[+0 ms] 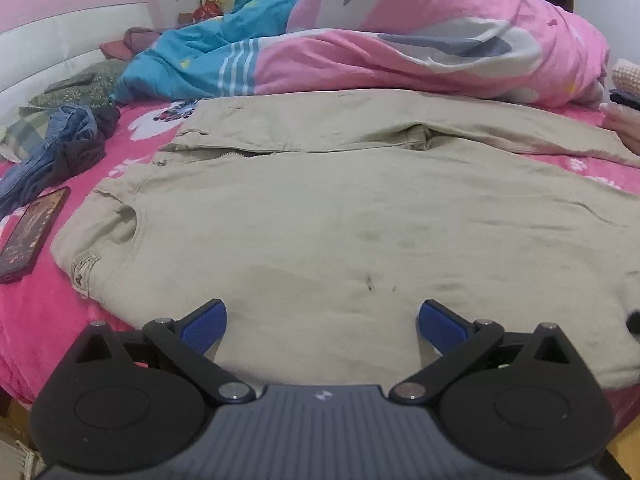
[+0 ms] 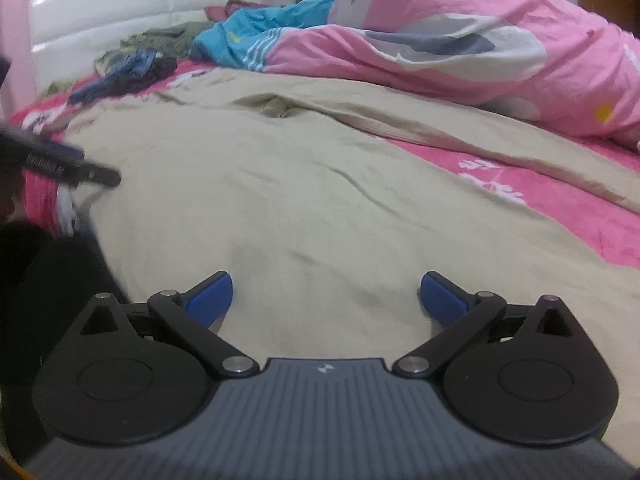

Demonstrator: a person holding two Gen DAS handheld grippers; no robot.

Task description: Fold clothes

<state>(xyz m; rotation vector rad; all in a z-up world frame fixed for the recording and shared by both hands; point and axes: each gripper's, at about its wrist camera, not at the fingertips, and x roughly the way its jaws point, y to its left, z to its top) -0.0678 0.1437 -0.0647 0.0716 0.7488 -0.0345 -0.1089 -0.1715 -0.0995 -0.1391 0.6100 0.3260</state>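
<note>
Left gripper [image 1: 322, 326] hovering, fingers spread wide, holding nothing | right gripper [image 2: 326, 300] likewise | beige trousers [image 1: 320, 208] lying flat on pink bedsheet [image 1: 36, 312] | likely soft, limp; gripping at waistband or hem

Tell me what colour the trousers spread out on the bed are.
The trousers are plain beige, with a few darker smudges. The left wrist view shows them best.

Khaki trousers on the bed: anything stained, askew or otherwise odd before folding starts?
Yes. The khaki trousers carry dark smudges and a small dark mark near the left gripper. A phone lies on the pink sheet beside the waistband, close to the folding area. Both grippers are open.
</note>
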